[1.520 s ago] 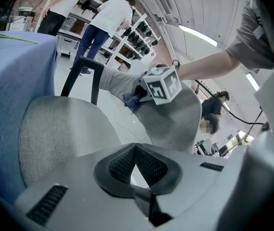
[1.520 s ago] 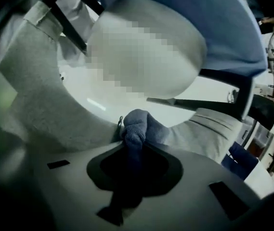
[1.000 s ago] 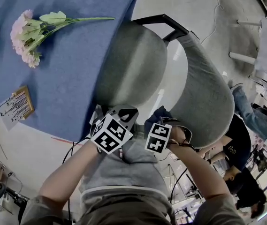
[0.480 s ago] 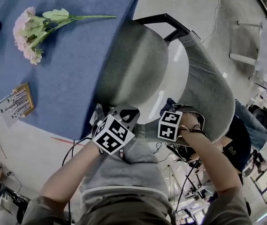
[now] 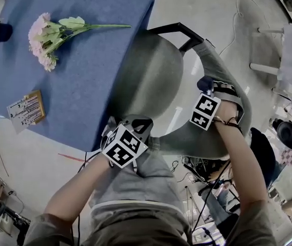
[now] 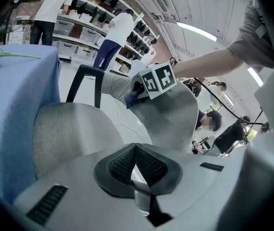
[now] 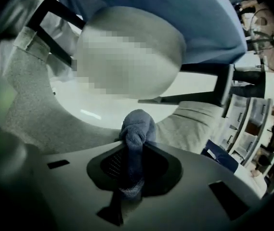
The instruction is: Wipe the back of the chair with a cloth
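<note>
far left on the blue table: pink flowers lying flat, and below them a small card stand. next over, the gray chair seat, just beside the table edge. low in the middle, left gripper with jaws shut tight together and nothing in them, aimed at the seat. to the right, the curved chair back. up near its top edge, right gripper squeezed shut on a dark blue cloth, cloth bunched up, sticking out past the jaws, touching the gray back.
</note>
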Tool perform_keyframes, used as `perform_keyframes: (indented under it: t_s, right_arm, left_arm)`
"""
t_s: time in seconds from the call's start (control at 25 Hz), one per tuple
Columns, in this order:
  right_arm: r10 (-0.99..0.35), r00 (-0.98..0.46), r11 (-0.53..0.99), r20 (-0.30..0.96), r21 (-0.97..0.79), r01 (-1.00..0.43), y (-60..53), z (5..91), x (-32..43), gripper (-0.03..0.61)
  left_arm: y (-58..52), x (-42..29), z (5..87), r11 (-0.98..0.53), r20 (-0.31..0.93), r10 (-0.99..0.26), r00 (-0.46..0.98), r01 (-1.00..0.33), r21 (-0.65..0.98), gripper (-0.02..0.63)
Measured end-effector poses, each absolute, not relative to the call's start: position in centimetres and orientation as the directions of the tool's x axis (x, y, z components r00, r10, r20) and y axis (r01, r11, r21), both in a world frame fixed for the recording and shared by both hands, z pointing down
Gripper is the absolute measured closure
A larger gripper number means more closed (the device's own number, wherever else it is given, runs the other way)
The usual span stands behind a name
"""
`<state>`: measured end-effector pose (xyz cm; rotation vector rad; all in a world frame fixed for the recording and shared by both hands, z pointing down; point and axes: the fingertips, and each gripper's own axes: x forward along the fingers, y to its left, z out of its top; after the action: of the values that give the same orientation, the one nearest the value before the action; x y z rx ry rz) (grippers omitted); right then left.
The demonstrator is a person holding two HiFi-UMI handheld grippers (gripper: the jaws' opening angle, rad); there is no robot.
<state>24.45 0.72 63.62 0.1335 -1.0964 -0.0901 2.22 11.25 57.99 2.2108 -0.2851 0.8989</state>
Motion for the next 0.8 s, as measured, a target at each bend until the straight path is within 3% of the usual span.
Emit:
perform_keyframes:
  t_s: [0.16, 0.44, 0.8]
  right_arm:
    - [-0.265, 0.376, 0.947, 0.888, 0.314, -0.073, -3.6, 59.8, 23.5, 0.507]
    - [-0.474, 0.190, 0.761, 0.860, 0.509, -0.402, -8.0, 50.2, 21.7, 0.506]
    - [-0.721, -0.021, 0.433, 0.692, 0.427, -0.793, -6.4, 36.5, 19.2, 0.506]
  left_arm:
    - [8.7, 1.7, 56.2, -0.725, 0.686, 0.002, 0.727, -0.472, 0.502, 0.598]
    - [3.6, 1.2, 50.5, -0.784, 0.673, -0.096, 0.733, -0.472, 0.402, 0.598]
    - [-3.0, 1.4, 39.9, -0.835, 0.598, -0.258, 0.759, -0.486, 0.257, 0.598]
